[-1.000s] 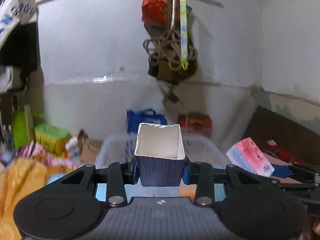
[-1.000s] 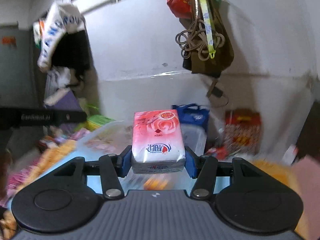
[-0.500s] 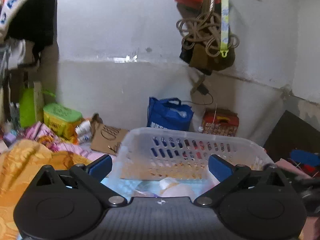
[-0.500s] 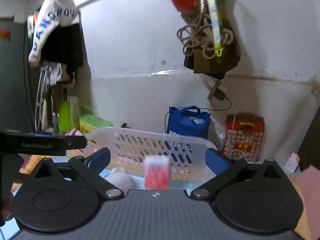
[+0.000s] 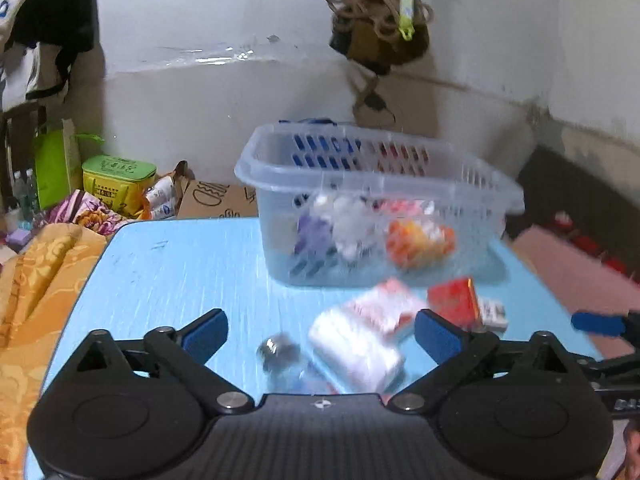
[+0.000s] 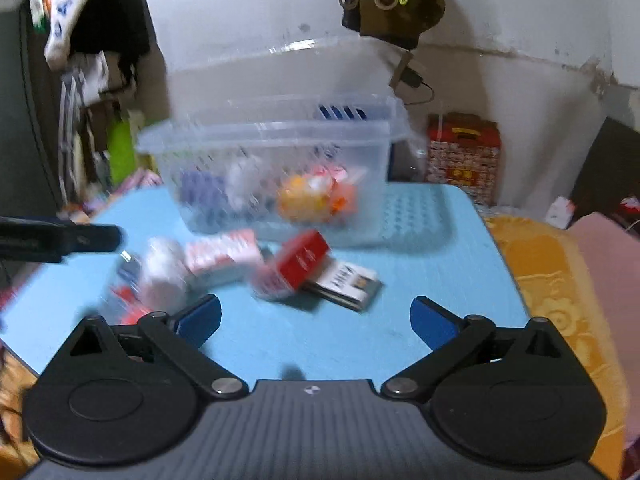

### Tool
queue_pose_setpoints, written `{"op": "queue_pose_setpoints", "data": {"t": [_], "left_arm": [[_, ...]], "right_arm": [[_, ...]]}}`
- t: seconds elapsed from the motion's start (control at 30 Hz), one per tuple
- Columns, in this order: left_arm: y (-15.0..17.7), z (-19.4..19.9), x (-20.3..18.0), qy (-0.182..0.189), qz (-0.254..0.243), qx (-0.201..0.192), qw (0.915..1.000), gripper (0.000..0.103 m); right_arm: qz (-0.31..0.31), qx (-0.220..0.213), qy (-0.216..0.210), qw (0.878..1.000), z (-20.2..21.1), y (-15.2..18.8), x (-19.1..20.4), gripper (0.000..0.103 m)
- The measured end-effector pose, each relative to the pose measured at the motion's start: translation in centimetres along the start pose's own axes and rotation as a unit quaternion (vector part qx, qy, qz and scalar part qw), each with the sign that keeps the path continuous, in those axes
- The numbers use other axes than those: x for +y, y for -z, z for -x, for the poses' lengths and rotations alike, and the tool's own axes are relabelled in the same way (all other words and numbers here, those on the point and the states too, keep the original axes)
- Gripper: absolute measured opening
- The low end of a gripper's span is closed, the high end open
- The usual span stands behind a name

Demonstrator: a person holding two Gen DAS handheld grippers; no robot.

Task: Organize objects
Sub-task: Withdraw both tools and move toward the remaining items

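A clear plastic basket point(image 5: 496, 196) stands at the far side of the blue table point(image 5: 172, 268) and holds several items, among them a dark blue box, white things and an orange packet point(image 5: 418, 242). Loose on the table nearer me lie a white tissue pack point(image 5: 356, 350), a pink pack point(image 5: 384, 308), a red box point(image 5: 454, 300) and a small bottle point(image 5: 278, 354). My left gripper point(image 5: 322, 332) is open and empty above them. My right gripper point(image 6: 316, 320) is open and empty, short of the red box point(image 6: 304, 258) and a flat dark pack point(image 6: 346, 282). The basket also shows in the right wrist view point(image 6: 372, 184).
Orange bedding point(image 5: 24, 280) borders the table on the left and, in the right wrist view, on the right point(image 6: 560, 288). A green box point(image 5: 118, 178), cardboard and bags lie by the wall behind. The left gripper's finger point(image 6: 60, 238) reaches in from the left.
Both grippers let go of their loads, the dark blue box and the pink tissue pack, over the basket. Both then pulled back and tilted down toward the loose items on the table.
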State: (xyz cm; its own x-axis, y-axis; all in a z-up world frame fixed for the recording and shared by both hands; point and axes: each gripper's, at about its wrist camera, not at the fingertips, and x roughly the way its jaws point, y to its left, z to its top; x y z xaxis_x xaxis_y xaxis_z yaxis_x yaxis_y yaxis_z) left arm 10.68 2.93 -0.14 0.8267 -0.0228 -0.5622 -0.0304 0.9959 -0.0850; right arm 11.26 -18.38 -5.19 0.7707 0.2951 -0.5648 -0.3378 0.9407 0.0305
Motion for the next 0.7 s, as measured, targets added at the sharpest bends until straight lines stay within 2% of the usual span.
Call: {"op": "queue_pose_setpoints", "data": {"t": [0.1, 0.17, 0.27, 0.33, 0.43, 0.53, 0.63, 0.7], "left_arm": [[1.0, 0.1, 0.4, -0.026, 0.001, 0.016, 0.9995, 0.096], [1.7, 0.0, 1.2, -0.024, 0.004, 0.028, 0.9993, 0.087], [2.6, 0.0, 2.0, -0.018, 0.014, 0.04, 0.9989, 0.087], [2.8, 0.1, 2.0, -0.008, 0.018, 0.042, 0.9989, 0.084], [3.1, 0.4, 0.3, 0.014, -0.002, 0.043, 0.999, 0.071], [3.4, 0.4, -2.0, 0.019, -0.033, 0.048, 0.9981, 0.069], [3.8, 0.3, -3.4, 0.028, -0.043, 0.053, 0.9973, 0.058], [4.0, 0.1, -4.1, 0.026, -0.052, 0.055, 0.9968, 0.058]], "right_arm": [[-0.034, -0.003, -0.011, 0.999, 0.3, 0.4, -1.5, 0.103], [-0.053, 0.002, -0.022, 0.998, 0.4, 0.7, -2.5, 0.103], [-0.048, 0.004, -0.038, 0.998, 0.8, 1.6, -2.3, 0.1], [-0.034, 0.008, -0.04, 0.999, 0.8, 1.7, -1.7, 0.091], [-0.018, 0.013, -0.02, 1.0, 0.6, 1.8, -1.0, 0.089], [-0.026, 0.019, -0.011, 0.999, 0.2, 1.8, -1.4, 0.086], [-0.037, 0.025, -0.004, 0.999, -0.2, 1.9, -2.1, 0.083], [-0.037, 0.023, 0.001, 0.999, -0.5, 1.8, -2.5, 0.082]]}}
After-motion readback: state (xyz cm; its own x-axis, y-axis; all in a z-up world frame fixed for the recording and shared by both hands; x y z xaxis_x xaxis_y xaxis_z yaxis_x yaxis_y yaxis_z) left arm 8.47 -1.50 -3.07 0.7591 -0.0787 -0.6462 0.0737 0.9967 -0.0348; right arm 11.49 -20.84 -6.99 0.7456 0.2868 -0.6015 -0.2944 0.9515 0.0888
